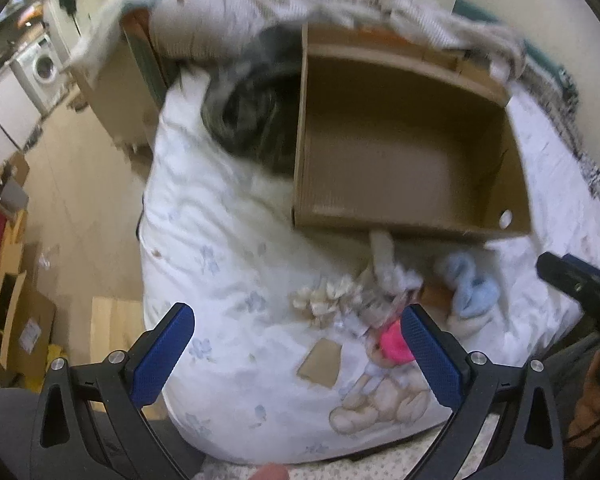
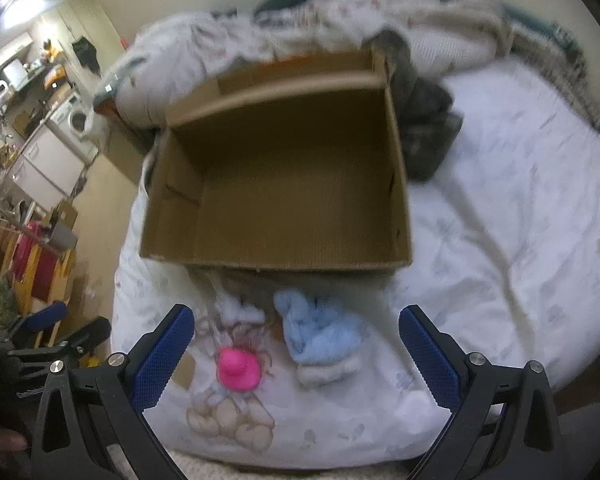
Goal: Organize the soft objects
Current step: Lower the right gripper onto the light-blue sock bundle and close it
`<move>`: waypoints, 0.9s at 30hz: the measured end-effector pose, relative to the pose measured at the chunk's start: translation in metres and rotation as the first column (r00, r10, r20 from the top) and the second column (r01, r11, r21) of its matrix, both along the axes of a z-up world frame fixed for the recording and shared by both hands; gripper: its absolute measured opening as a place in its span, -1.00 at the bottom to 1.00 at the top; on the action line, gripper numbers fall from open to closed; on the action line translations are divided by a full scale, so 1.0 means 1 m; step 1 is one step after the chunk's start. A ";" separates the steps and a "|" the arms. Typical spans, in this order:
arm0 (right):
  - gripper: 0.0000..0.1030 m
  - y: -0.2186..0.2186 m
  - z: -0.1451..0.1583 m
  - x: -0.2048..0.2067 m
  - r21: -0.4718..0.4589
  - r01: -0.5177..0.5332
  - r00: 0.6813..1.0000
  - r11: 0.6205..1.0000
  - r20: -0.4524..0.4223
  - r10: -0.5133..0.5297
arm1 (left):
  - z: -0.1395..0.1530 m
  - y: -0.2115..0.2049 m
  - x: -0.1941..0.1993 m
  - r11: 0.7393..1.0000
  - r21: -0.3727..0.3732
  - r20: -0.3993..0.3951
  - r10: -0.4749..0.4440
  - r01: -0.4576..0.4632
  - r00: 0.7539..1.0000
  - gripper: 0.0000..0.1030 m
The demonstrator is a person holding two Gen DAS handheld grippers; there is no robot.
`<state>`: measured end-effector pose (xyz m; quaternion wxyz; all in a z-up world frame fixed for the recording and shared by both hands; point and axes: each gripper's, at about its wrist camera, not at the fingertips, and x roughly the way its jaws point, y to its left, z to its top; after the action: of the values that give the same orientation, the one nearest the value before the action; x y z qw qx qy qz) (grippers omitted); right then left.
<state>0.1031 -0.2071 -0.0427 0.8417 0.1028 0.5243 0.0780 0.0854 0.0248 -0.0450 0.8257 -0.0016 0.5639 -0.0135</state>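
An open, empty cardboard box (image 1: 400,176) (image 2: 284,200) lies on a white bed. In front of it lie soft things: a light blue fluffy toy (image 1: 470,284) (image 2: 316,328), a pink plush piece (image 1: 394,346) (image 2: 236,368), a cream fluffy item (image 1: 328,300) and a white fluffy piece (image 2: 240,312). My left gripper (image 1: 298,344) is open and empty, just short of the cream and pink items. My right gripper (image 2: 296,344) is open and empty, with the pink and blue items between its fingers' line of view. The right gripper's tip shows at the left wrist view's right edge (image 1: 572,284).
A dark grey garment (image 1: 248,100) (image 2: 424,120) lies beside the box. Crumpled blankets and a pillow (image 1: 220,12) (image 2: 380,12) pile behind it. A small cardboard scrap (image 1: 320,364) lies on the duvet. The bed edge drops to the floor at left, with boxes and a washing machine (image 1: 44,68) beyond.
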 end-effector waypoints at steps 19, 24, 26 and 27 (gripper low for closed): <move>1.00 -0.029 -0.093 0.033 0.101 0.044 0.961 0.994 -0.277 -0.015 | -0.124 -0.036 0.010 0.985 -0.059 -0.381 -0.173 0.163 0.908 -0.18; 1.00 -0.017 -0.114 0.036 0.058 -0.014 0.944 0.998 -0.327 0.033 | -0.132 -0.034 0.011 0.986 -0.075 -0.385 -0.169 0.152 0.907 -0.62; 1.00 -0.007 -0.122 0.035 0.039 -0.055 0.939 0.998 -0.339 0.065 | -0.129 -0.029 0.012 0.987 -0.086 -0.380 -0.156 0.133 0.912 -0.75; 0.95 -0.002 -0.123 0.035 0.025 -0.073 0.939 0.997 -0.335 0.077 | -0.128 -0.026 0.012 0.988 -0.095 -0.376 -0.149 0.122 0.915 -0.79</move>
<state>0.1379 -0.2092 -0.1655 0.7359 0.0996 0.6630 0.0944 0.0972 -0.0012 -0.1726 0.6965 0.0060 0.7119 -0.0897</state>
